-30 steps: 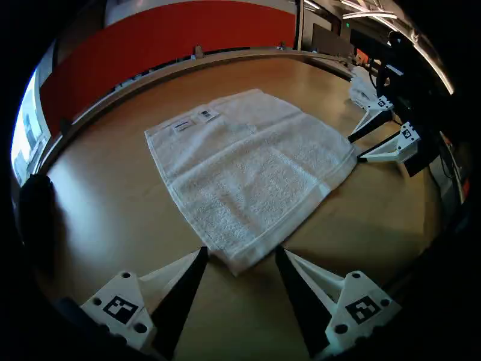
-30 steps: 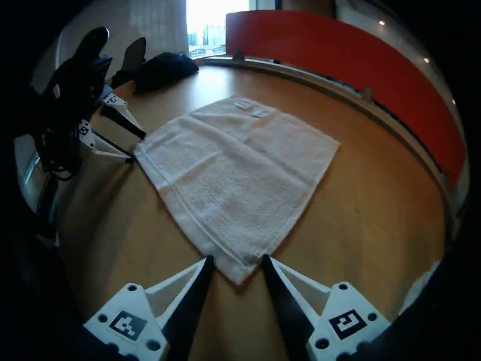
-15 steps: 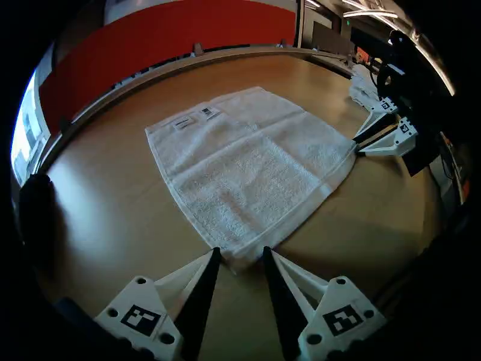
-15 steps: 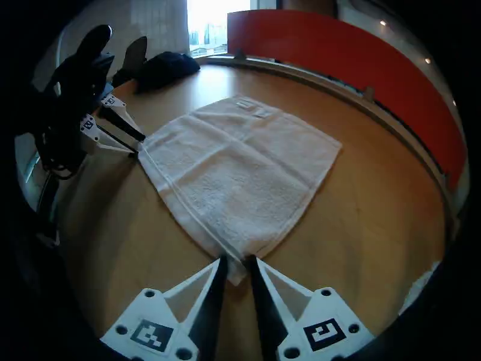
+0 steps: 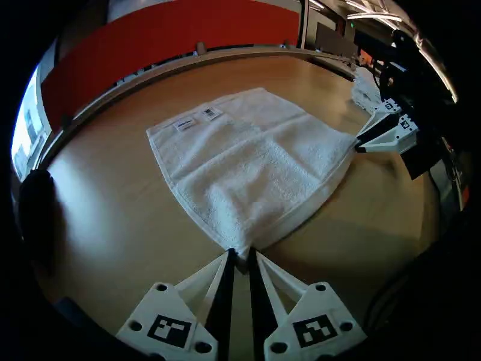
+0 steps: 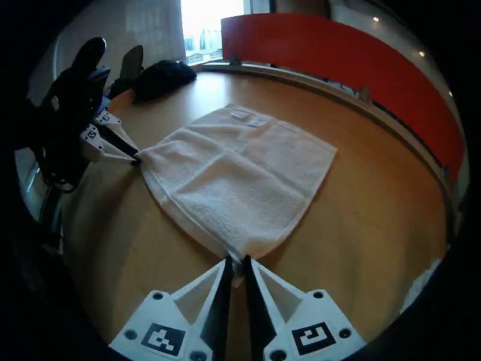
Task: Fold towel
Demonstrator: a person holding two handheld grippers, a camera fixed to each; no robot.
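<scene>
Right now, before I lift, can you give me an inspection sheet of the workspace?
Surface: wooden table, curved far edge.
Job's things: white towel spread out, labels at far side.
Clutter: dark bundle at the far edge; white cloth pile at another.
Grippers: left gripper shut on one towel corner; right gripper shut on the neighbouring corner.
Cables: possibly a dark lead below the left gripper's handle.
Surroundings: red panel behind the table; bright window.

white towel (image 5: 252, 162), tan table (image 5: 108, 198), red panel (image 5: 168, 36)
</scene>
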